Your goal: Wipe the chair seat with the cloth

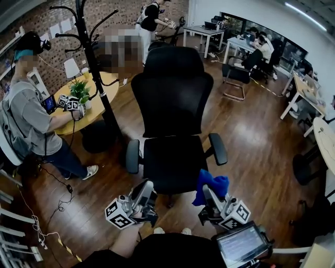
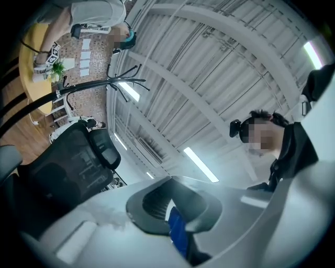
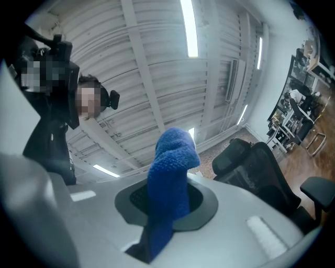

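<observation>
At the front right corner of the black chair's (image 1: 172,94) seat (image 1: 174,162), the right gripper (image 1: 208,191) has its fingers clamped shut on a blue cloth (image 1: 212,184). The cloth stands up out of the fingers in a fuzzy bunch, and its top fold hangs beside the seat's edge, below the right armrest (image 1: 218,148); I cannot tell whether it touches the seat. At the front left corner of the seat, the left gripper (image 1: 146,188) points at the chair with its fingers closed together and no cloth in them; only a smooth blue sliver shows in the seam in its own view. The seat itself lies bare and dark.

Wooden floor (image 1: 261,141) spreads all around the chair. Left of the chair rises a black coat stand (image 1: 90,52), and beyond it a round yellow tabletop (image 1: 102,99) carries a small potted plant (image 1: 79,89), with a seated person (image 1: 31,118) beside it. Behind the chair runs a brick wall (image 1: 110,11); to its right, desks (image 1: 205,32) with people at them line the windows.
</observation>
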